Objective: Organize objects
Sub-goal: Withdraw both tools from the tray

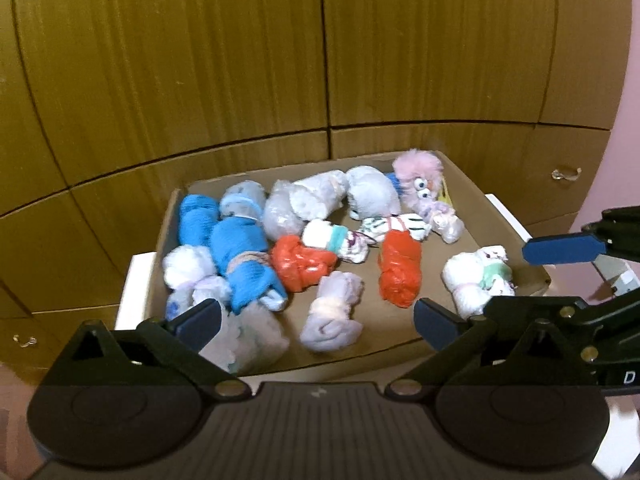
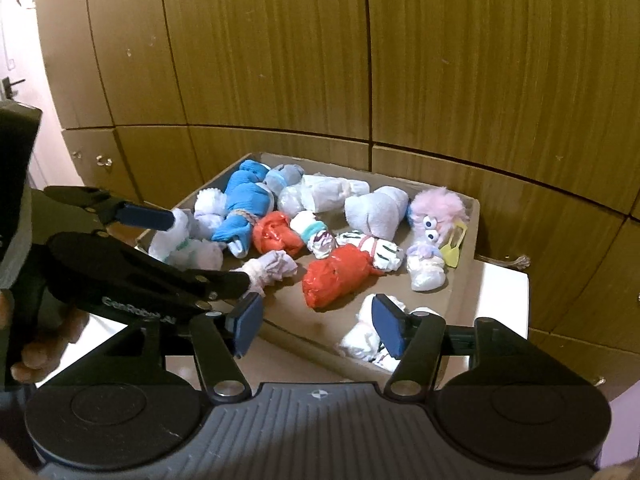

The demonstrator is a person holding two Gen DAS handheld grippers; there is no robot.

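Now sock bundles (image 1: 328, 312) below both open jaws

A home bedroom: wooden wardrobe doors (image 1: 200, 60), boxed socks (image 1: 236, 256).

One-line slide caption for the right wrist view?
Right gripper open above a cardboard box of rolled sock bundles, left gripper open alongside.

Matt cardboard box (image 1: 384, 344), glossy orange plastic bundle (image 1: 400, 272), wood-grain cabinet doors (image 1: 200, 60)
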